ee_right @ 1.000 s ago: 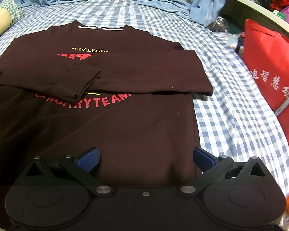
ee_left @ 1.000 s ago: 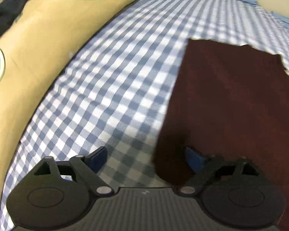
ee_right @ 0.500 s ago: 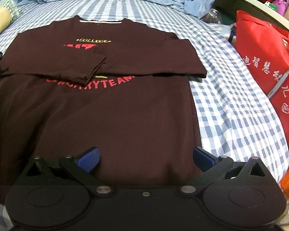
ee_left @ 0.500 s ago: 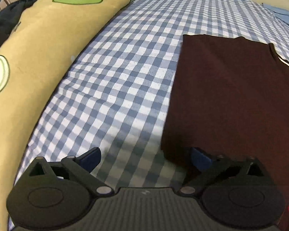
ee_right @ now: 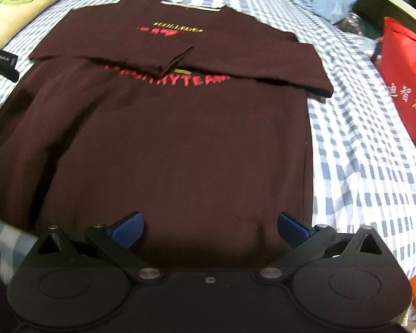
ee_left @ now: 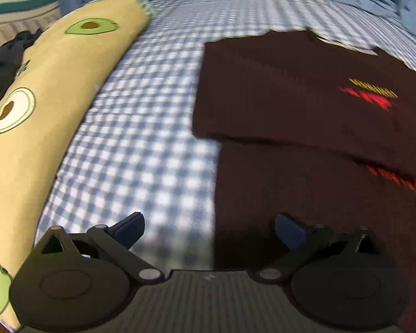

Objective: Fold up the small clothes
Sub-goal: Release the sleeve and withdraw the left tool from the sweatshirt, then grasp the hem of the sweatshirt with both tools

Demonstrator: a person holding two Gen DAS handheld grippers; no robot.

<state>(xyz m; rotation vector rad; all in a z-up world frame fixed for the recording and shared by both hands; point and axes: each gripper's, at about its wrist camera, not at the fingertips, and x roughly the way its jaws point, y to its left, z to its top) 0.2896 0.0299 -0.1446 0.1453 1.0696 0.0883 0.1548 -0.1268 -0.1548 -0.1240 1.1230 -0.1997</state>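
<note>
Sweatshirt (ee_right: 174, 138) lies sleeves-folded between avocado pillow (ee_left: 41, 105) and red bag (ee_right: 405, 83); both grippers wide, empty.

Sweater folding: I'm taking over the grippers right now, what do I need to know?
Left gripper: open, empty, over the sweater's left edge near the hem.
Right gripper: open, empty, over the hem.
Sweater: lies flat, front up, on the checked sheet, collar away from you.
Done: both sleeves are folded across the chest.
Left: the body is not folded yet. Probably pinch the hem corners and bring the hem up toward the collar.
Nearby: avocado pillow to the left, red bag to the right.
</note>
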